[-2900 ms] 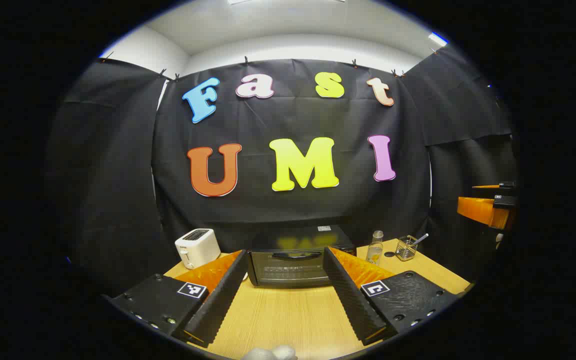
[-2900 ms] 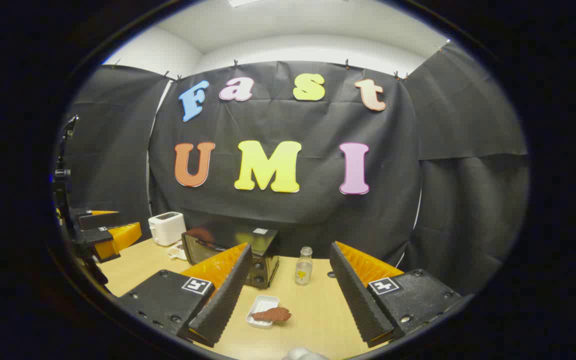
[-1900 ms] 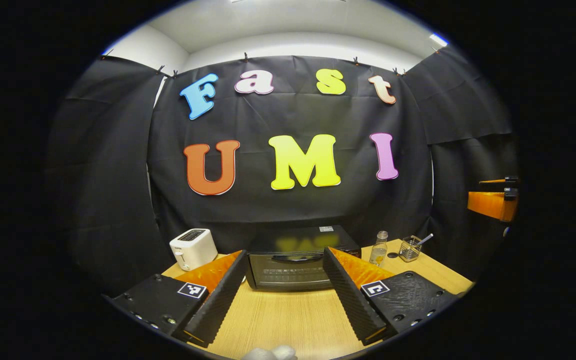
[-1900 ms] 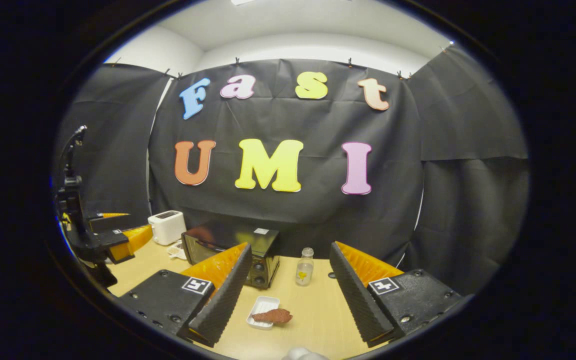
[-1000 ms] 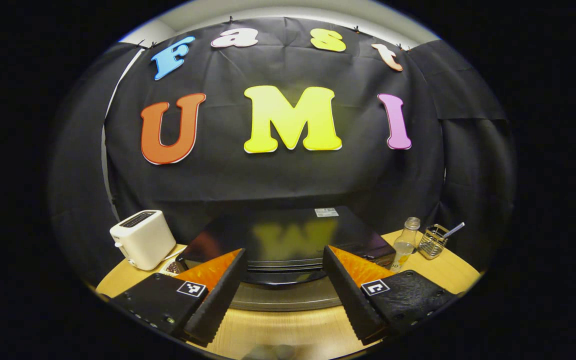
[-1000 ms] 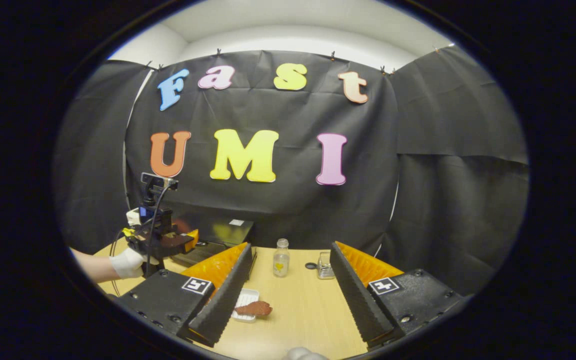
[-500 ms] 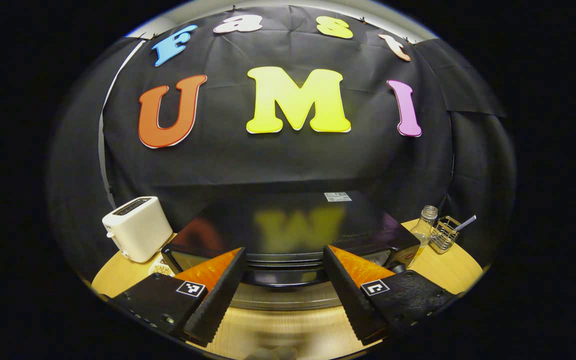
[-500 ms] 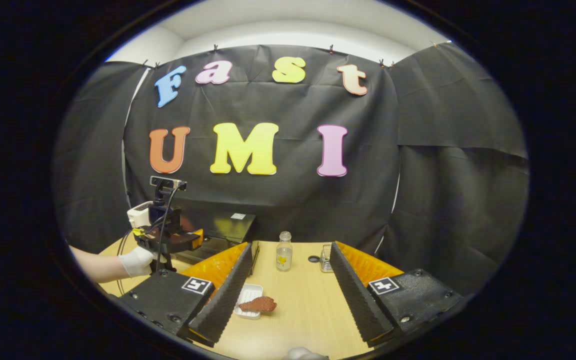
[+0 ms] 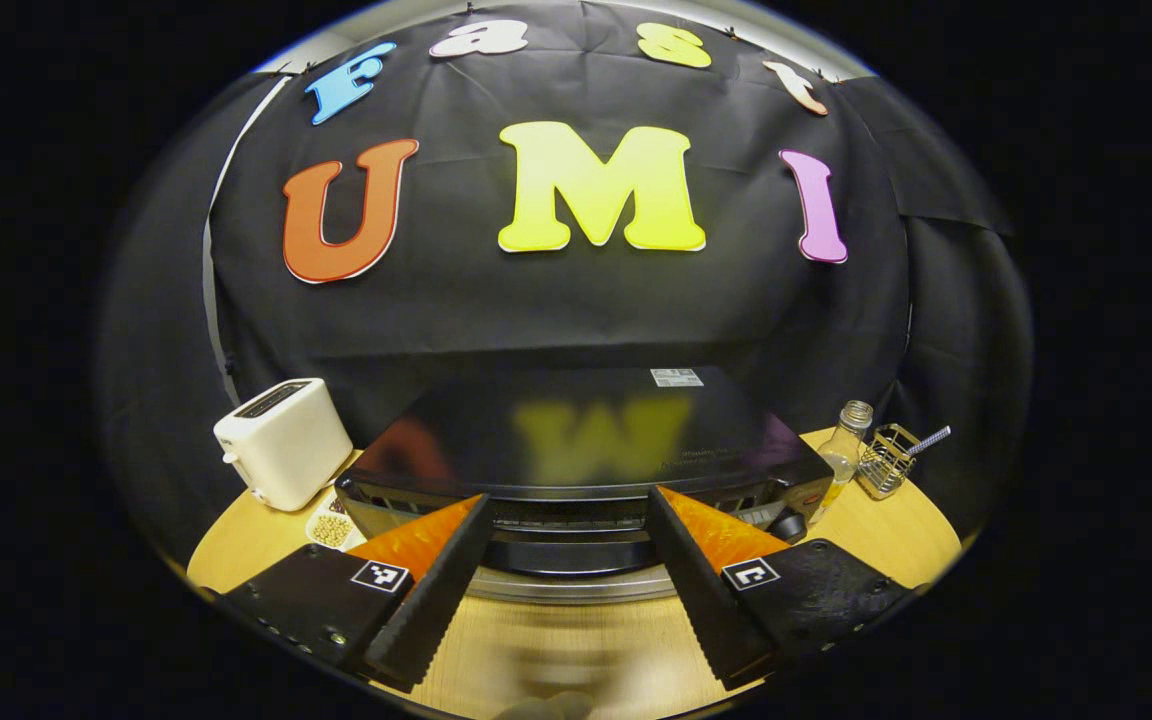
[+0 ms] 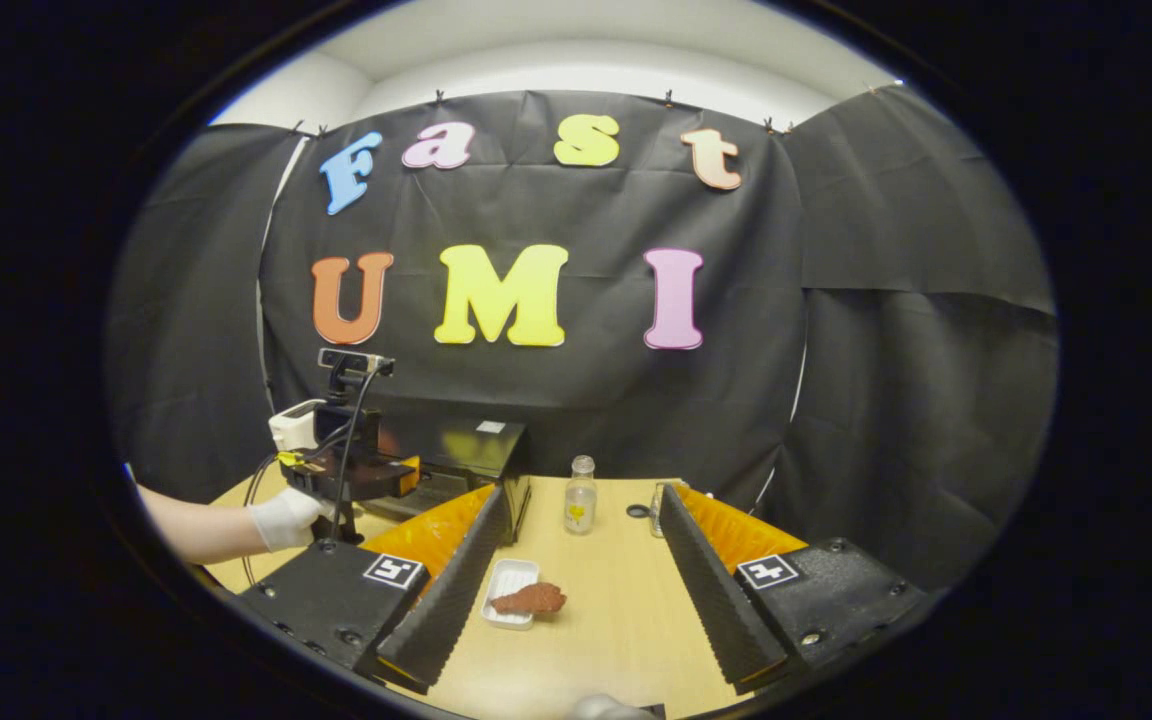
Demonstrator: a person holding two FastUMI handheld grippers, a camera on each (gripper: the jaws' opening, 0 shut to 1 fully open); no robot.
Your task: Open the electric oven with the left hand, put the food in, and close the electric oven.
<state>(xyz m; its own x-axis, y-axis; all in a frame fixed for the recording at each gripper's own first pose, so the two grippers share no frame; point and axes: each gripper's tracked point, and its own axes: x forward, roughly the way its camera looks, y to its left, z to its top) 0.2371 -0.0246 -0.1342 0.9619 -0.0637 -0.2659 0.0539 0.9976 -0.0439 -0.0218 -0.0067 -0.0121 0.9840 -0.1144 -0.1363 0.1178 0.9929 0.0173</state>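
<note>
The black electric oven (image 9: 586, 430) stands straight ahead in the left gripper view, seen from slightly above. Its dark door handle (image 9: 566, 552) runs across between the fingers of my left gripper (image 9: 566, 598), which is open and touches nothing. In the right gripper view the oven (image 10: 461, 450) sits at the back left, and a gloved hand (image 10: 281, 520) holds the left gripper (image 10: 361, 478) at its front. A brown piece of food (image 10: 528, 598) lies on a small white tray (image 10: 508, 575), just ahead of my open right gripper (image 10: 576, 610).
A white toaster (image 9: 281, 440) stands left of the oven, with a small dish of beans (image 9: 331, 530) beside it. To the oven's right are a glass bottle (image 9: 841, 455) and a wire basket (image 9: 886, 460). The wooden table (image 10: 616, 620) runs forward under the right gripper.
My left gripper has advanced to the oven and dipped, so the handle now lies between its open fingers. The right gripper has drifted slightly and stays open above the food tray.
</note>
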